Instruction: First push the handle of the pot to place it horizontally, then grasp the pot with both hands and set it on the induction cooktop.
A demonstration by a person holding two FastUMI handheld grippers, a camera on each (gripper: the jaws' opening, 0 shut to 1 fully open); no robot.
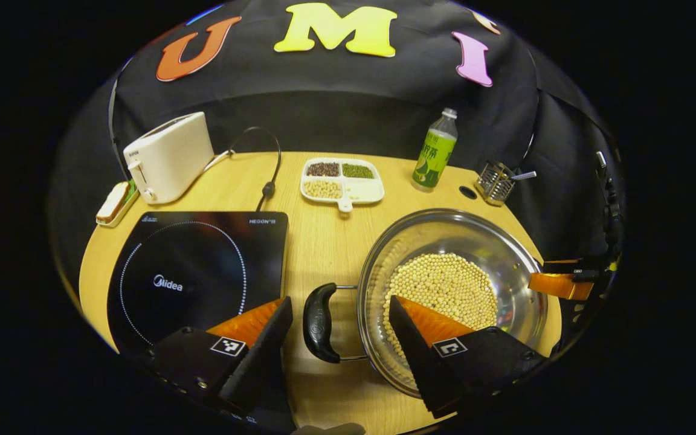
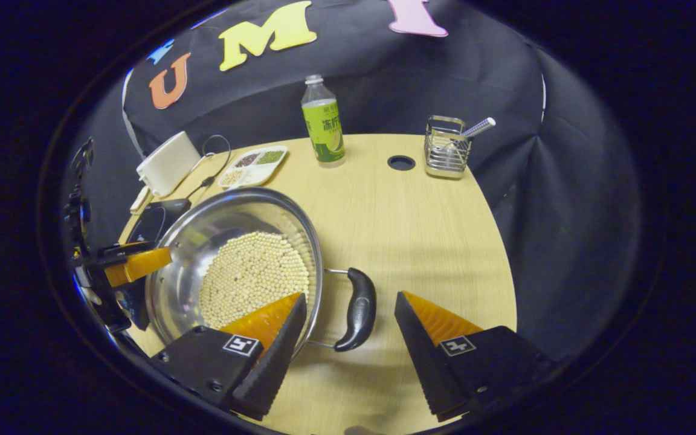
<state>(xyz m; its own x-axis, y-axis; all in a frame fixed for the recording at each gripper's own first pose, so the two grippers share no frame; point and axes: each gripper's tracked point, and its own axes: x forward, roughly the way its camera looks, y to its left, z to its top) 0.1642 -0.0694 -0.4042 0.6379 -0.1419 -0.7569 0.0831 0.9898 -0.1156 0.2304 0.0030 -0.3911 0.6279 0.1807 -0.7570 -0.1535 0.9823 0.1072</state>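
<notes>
pot: steel pot (image 1: 505, 254) of pale beans sits on the bench (image 1: 324, 241), just right of the induction cooktop (image 1: 194, 272), not on it.
left fingers: my left gripper (image 1: 341, 320) is spread wide, straddling the pot's left handle (image 1: 319, 322) without touching it.
right fingers: my right gripper (image 2: 351, 317) is also wide, with the right handle (image 2: 357, 308) lying between its fingers.
step: I judge both handles are lined up for the two-handed grasp.
how: close both together, lift level so the beans stay put, carry left, set down centred.
</notes>
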